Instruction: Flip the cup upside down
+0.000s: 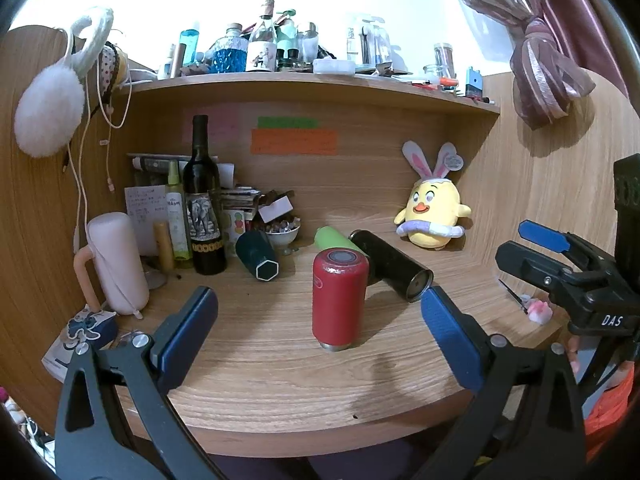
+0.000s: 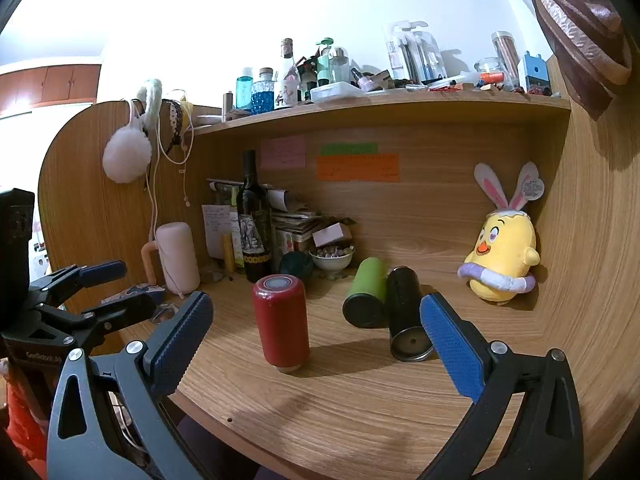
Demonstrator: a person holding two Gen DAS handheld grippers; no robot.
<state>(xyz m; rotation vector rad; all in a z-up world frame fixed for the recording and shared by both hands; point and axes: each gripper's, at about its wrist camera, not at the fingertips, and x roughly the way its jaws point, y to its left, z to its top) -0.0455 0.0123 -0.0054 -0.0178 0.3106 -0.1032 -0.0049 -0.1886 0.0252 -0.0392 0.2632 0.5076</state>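
My left claw (image 1: 320,320) hangs spread wide above the front edge of the wooden surface (image 1: 280,380), its blue pads (image 1: 188,332) gripping nothing. My right claw (image 2: 316,328) is equally released, and each claw shows in the other's view — the right one (image 1: 552,248) off the surface's right side, the left one (image 2: 96,288) off its left side.

The red cup (image 1: 339,298) stands on end near the middle of the surface, a little toward the front, with its flat red end and grey disc on top and a metal rim touching the wood (whether that rim is the mouth I cannot tell). Neither claw touches it; it sits between my open fingers in both views.

Behind it, toward the back edge, a black cup (image 1: 390,266) and a green cup (image 1: 332,240) lie on their sides, just beside each other. A dark teal cup (image 1: 256,256) lies tipped over further left, near the wine bottle (image 1: 204,200) in the back left corner. A yellow plush chick (image 1: 432,212) leans in the back right corner
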